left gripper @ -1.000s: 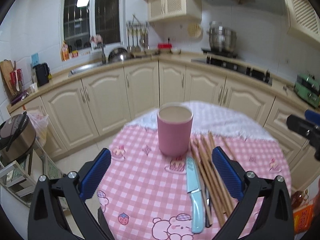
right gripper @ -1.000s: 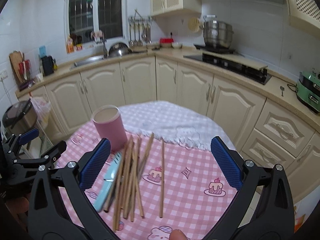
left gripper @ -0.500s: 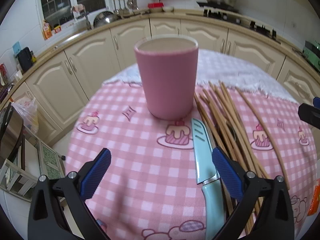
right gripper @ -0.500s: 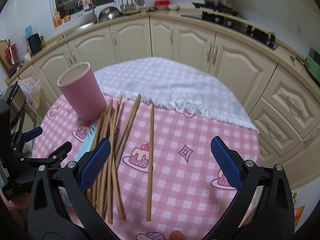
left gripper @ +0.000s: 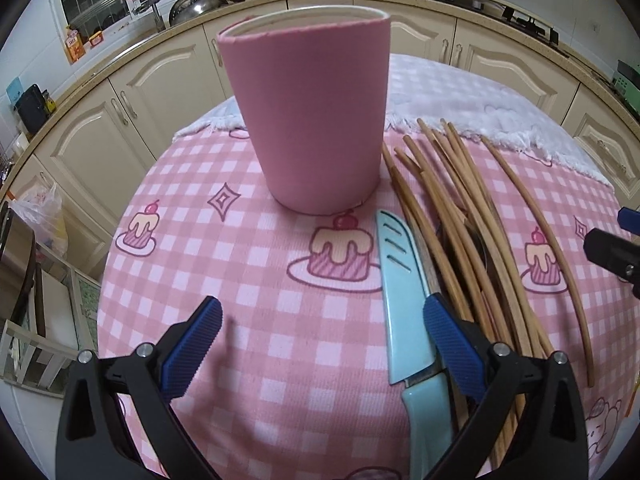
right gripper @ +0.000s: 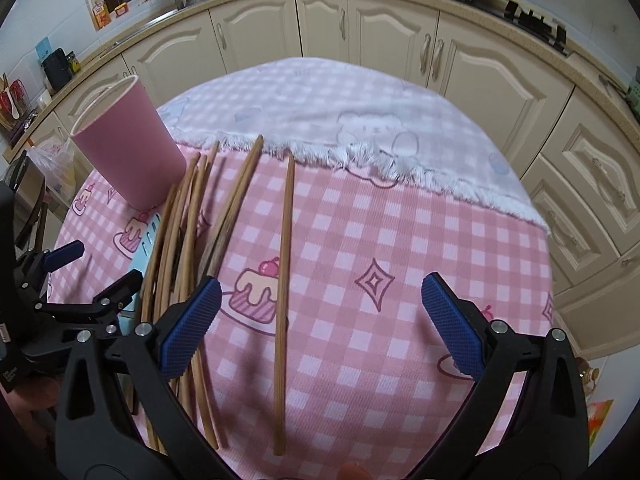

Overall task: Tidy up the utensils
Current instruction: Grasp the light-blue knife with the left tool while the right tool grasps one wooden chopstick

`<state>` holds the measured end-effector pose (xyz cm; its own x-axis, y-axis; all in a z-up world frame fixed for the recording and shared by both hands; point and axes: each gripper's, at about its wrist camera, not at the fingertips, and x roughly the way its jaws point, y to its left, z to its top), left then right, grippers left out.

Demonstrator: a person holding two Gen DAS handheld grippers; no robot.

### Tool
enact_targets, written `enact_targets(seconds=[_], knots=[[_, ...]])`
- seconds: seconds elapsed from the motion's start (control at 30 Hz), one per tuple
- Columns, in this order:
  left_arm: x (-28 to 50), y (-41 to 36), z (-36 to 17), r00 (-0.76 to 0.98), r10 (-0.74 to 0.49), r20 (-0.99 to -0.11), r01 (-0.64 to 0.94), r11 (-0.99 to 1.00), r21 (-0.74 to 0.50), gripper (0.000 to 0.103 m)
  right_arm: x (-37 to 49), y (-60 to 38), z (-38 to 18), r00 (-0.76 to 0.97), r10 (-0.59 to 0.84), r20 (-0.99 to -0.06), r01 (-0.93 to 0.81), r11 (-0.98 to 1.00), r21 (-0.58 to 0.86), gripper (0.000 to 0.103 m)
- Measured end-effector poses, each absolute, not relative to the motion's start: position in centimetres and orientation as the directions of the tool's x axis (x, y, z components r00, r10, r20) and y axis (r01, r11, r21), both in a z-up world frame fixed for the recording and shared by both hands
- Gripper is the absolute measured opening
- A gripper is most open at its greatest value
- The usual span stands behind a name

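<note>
Hovering low over the pink checked tablecloth (left gripper: 256, 280), left gripper (left gripper: 322, 346) has jaws spread wide w/ nothing between them. Pink cup (left gripper: 312, 112) stands upright ahead. Blue knife (left gripper: 404, 300) lies flat just right of cup, handle by the right finger. Chopsticks (left gripper: 460, 216) lie bunched beside knife. Right gripper (right gripper: 320, 324) also spread & empty, over one lone chopstick (right gripper: 285, 280) apart from the bunch.

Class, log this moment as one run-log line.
left tool: open, empty | right tool: open, empty | pink cup: upright | chopsticks, blue knife: flat on tablecloth
</note>
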<state>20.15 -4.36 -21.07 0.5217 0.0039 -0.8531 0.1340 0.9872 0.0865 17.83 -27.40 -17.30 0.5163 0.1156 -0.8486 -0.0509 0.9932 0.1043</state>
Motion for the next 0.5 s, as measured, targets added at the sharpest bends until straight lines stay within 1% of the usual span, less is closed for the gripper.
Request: enact_targets(seconds=[0.1,0.2,0.37,0.5], knots=[[19.9,-4.4,-20.7,0.511,-0.019,-0.859,0.144,0.988,0.064,0.099,18.4,-27.5,-17.6,0.502,0.123,-0.856,-0.047,0.992,0.114,0.098],[20.0,-4.7,-20.8,0.509,-0.010,-0.861,0.148,0.986,0.077,0.099,18.8,-27.3,-17.9,0.489,0.127,-0.863,-0.054,0.992,0.115,0.098],[20.8,-4.5,-21.1,0.491,-0.024,-0.871,0.138,0.989,0.051,0.099,19.4,-26.9,-18.3,0.467,0.130,-0.874,-0.065,0.991,0.113,0.098],[21.0,-5.4,-21.8,0.489,-0.005,-0.872,0.168,0.982,0.089,0.099,19.6,-26.5,-18.6,0.449,0.121,-0.885,-0.079,0.992,0.096,0.098]])
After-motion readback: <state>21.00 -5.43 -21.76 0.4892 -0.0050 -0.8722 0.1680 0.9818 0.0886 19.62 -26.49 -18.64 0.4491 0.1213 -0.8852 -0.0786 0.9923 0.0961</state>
